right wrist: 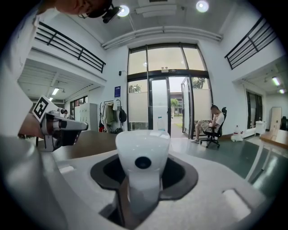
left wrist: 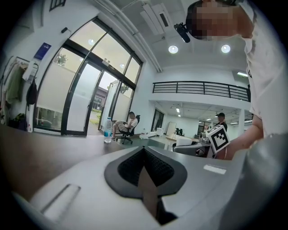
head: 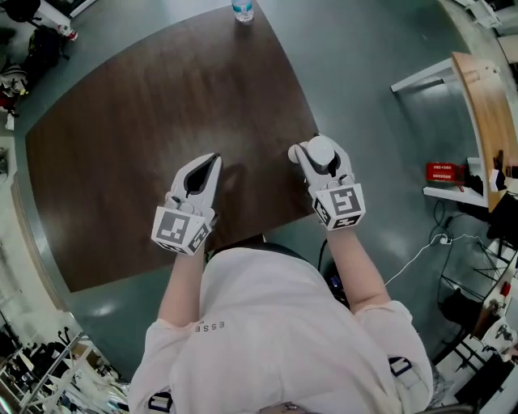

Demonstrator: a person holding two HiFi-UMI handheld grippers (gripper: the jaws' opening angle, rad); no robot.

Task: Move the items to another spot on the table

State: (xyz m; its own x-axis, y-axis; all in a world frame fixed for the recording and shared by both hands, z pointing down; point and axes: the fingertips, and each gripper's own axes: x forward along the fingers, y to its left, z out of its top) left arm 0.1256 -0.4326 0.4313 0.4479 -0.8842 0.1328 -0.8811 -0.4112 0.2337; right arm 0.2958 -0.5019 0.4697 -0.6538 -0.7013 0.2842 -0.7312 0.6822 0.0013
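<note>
- White and rounded, with a dark round dot on its face, the object point(right wrist: 143, 155) sits between the jaws of my right gripper point(head: 324, 162). The jaws stand partly closed and the pads press on its sides.
- From the head view I see the object over the near right corner of the dark wooden table point(head: 121, 137); I cannot tell whether it touches the top.
- My left gripper point(head: 202, 171) is closed on nothing, its dark pads meeting in a line, above the table's near part.
- A clear water bottle point(head: 243, 10) stands upright at the far edge, well apart from both grippers.
- Across the room a person point(right wrist: 215, 117) sits on an office chair.
</note>
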